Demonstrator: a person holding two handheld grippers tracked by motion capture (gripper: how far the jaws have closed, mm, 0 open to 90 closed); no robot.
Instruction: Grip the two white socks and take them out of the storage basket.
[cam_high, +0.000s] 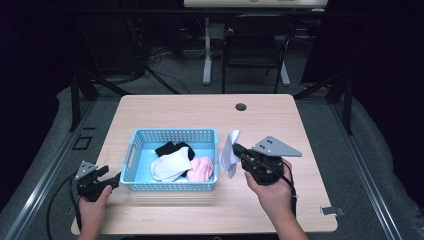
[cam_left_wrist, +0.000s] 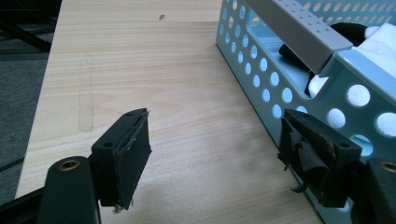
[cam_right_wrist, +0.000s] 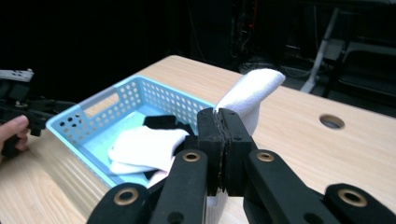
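Observation:
A light blue perforated basket (cam_high: 145, 136) stands on the wooden table and holds a black sock (cam_high: 172, 147), a white sock (cam_high: 171, 165) and a pink sock (cam_high: 202, 169). Just right of the basket, my right gripper (cam_high: 239, 151) is shut on another white sock (cam_high: 229, 153), held above the table; its toe sticks up past the jaws (cam_right_wrist: 252, 88). My left gripper (cam_high: 113, 178) rests open by the basket's front left corner, nothing between its fingers (cam_left_wrist: 126, 149). The basket wall (cam_left_wrist: 261, 79) lies beside its right jaw.
A round cable hole (cam_high: 241, 107) sits near the table's far edge. Bare tabletop (cam_high: 200, 112) lies behind the basket and at the front. A chair and desk legs (cam_high: 252, 55) stand beyond the table. The basket (cam_right_wrist: 126, 100) is also seen in the right gripper view.

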